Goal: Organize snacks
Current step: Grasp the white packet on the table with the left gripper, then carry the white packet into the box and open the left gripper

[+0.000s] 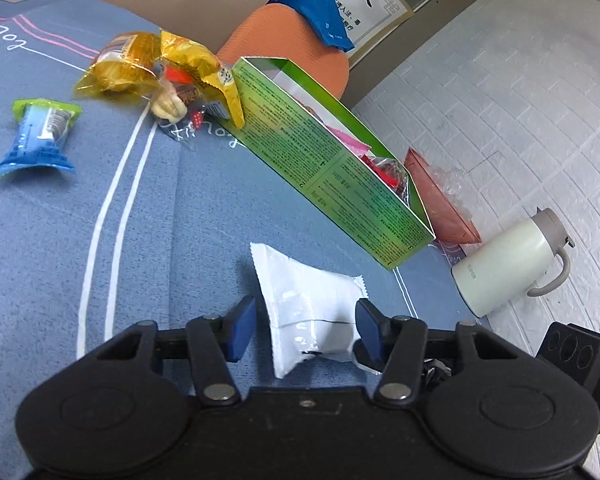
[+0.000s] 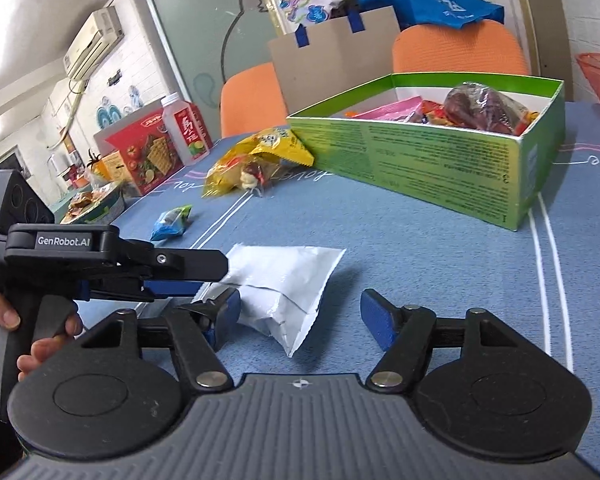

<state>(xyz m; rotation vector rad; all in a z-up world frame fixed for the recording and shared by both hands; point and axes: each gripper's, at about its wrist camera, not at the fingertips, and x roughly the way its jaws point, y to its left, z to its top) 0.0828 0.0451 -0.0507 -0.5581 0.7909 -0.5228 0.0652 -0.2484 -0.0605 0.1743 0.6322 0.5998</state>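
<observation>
The white snack packet [image 1: 308, 304] lies flat on the blue tablecloth [image 1: 180, 208], near the front short end of the green cardboard box [image 1: 332, 160], w/ a strip of cloth between them. The left gripper [image 1: 306, 326] has its jaws wide apart around the packet's lower half; the blue pads [image 1: 242, 330] stand on both sides of it, and whether they touch the wrapper I cannot tell, so it has no hold that shows. In the right wrist view the same packet [image 2: 288, 288] is in front of the right gripper [image 2: 300, 316], which is also spread wide w/ nothing between the fingers; the left gripper's body comes in from the left side over the packet's edge, w/ the person's hand [image 2: 28, 328] on its handle. The box [image 2: 440, 152] is open at top and has already red, pink and dark wrapped snacks inside. Beyond it, yellow bags [image 1: 152, 64] lie in a small heap against the box's far end, and a blue-green wrapped snack [image 1: 40, 136] lies apart, to the left. A white thermos jug [image 1: 512, 264] is near the table's right edge.
</observation>
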